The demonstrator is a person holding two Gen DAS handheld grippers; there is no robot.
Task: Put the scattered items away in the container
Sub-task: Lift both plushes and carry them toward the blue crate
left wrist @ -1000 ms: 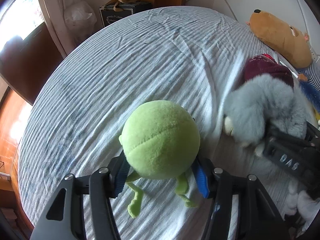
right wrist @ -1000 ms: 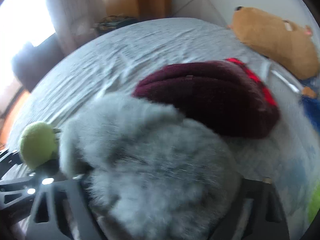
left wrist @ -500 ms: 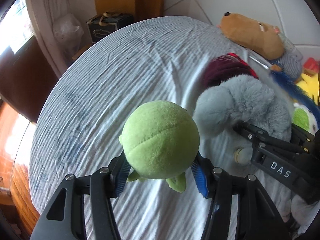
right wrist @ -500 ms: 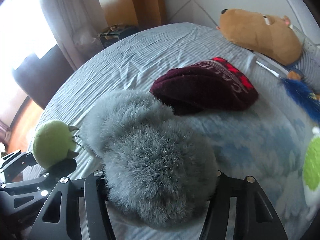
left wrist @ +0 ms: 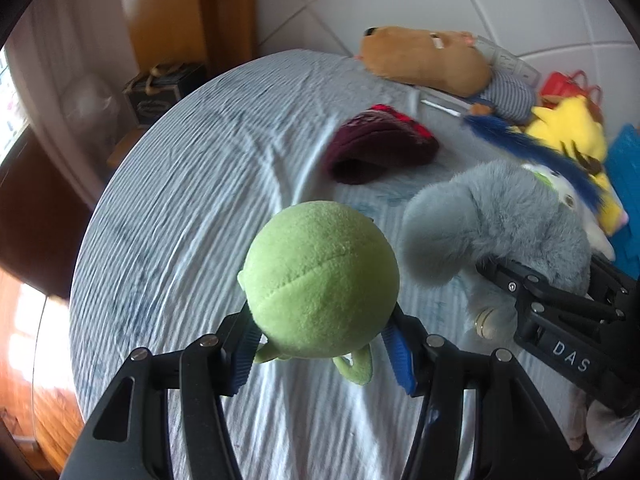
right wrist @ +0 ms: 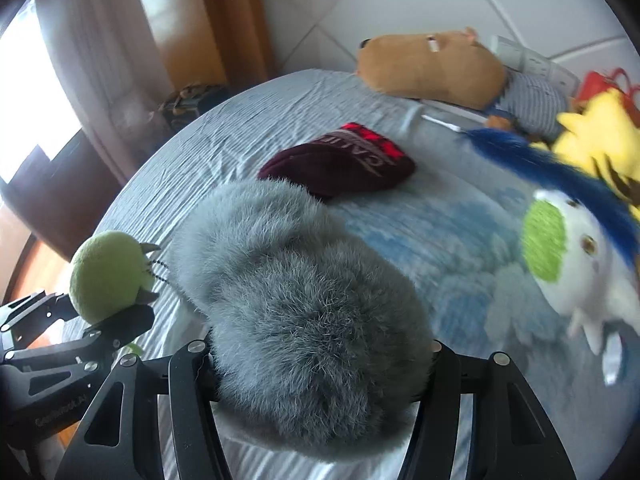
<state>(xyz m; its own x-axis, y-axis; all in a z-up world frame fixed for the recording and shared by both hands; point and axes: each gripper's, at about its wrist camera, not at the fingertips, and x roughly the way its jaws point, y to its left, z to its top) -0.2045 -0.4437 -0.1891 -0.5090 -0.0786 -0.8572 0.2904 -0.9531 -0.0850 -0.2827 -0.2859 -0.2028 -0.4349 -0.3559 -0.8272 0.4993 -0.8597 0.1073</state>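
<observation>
My left gripper (left wrist: 320, 340) is shut on a round green plush (left wrist: 320, 284), its blue pads pressing both sides. The plush hangs clear of the striped bed sheet (left wrist: 180, 200), small legs dangling. Beside it on the right, my right gripper (left wrist: 532, 292) holds a grey furry plush (left wrist: 500, 224). In the right wrist view that grey plush (right wrist: 304, 304) fills the space between the fingers of the right gripper (right wrist: 318, 360), which is shut on it and hidden under the fur. The green plush (right wrist: 108, 276) shows there at the left.
A maroon beanie (right wrist: 340, 164) lies mid-bed. Along the headboard side sit a brown plush (right wrist: 428, 64), a yellow plush (right wrist: 592, 136) and a white plush with a green patch (right wrist: 576, 256). A blue object (left wrist: 624, 168) shows at the right edge. A dark box (left wrist: 164, 88) stands beyond the bed.
Both grippers have risen off the sheet with their toys. The views have swung right, bringing the yellow and white plush toys into sight. The grey plush no longer rests on the bed.
</observation>
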